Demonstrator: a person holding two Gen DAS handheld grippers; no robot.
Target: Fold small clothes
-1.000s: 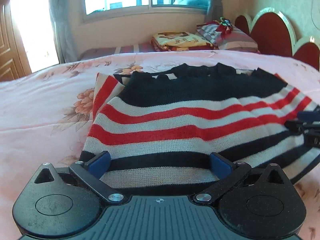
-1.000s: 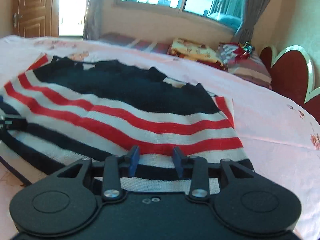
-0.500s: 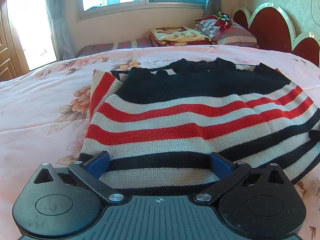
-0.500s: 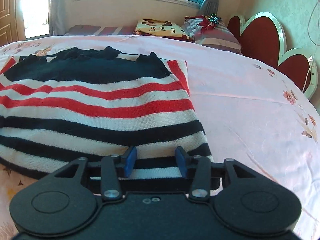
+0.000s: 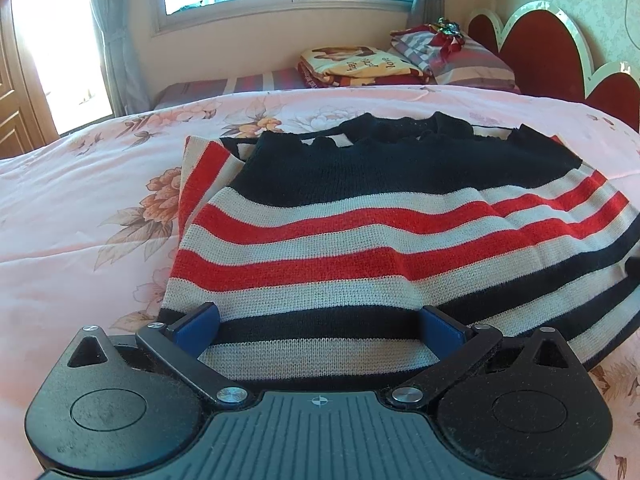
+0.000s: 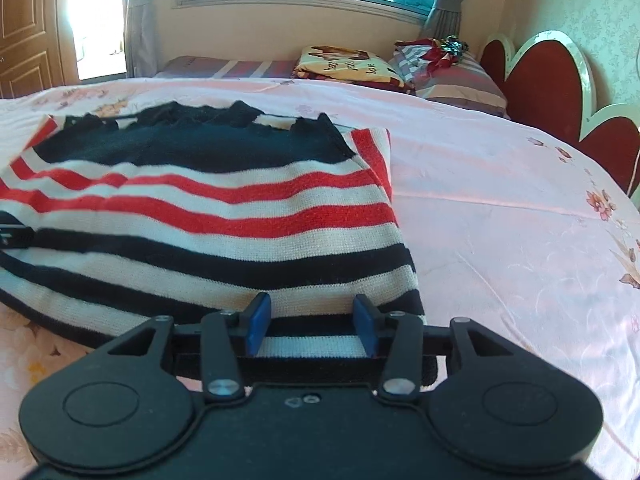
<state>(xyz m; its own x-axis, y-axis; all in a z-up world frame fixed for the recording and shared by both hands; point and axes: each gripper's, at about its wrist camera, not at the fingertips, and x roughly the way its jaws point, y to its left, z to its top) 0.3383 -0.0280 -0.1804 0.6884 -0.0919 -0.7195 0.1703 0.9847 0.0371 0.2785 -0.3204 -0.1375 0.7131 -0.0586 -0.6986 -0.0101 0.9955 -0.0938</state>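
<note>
Left tongs [image 5: 320,326] and right tongs [image 6: 312,322], both spread, flank the near hem of the navy, red and cream striped knitted sweater [image 5: 392,240] on the pink floral bed [image 5: 80,208]; sides appear folded inward, the lengthwise fold seemingly remains.

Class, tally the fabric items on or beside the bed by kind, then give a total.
Striped sweater: 1
Floral bedspread: 1
Folded cartoon blanket: 1
Striped pillow: 1
Total: 4
</note>
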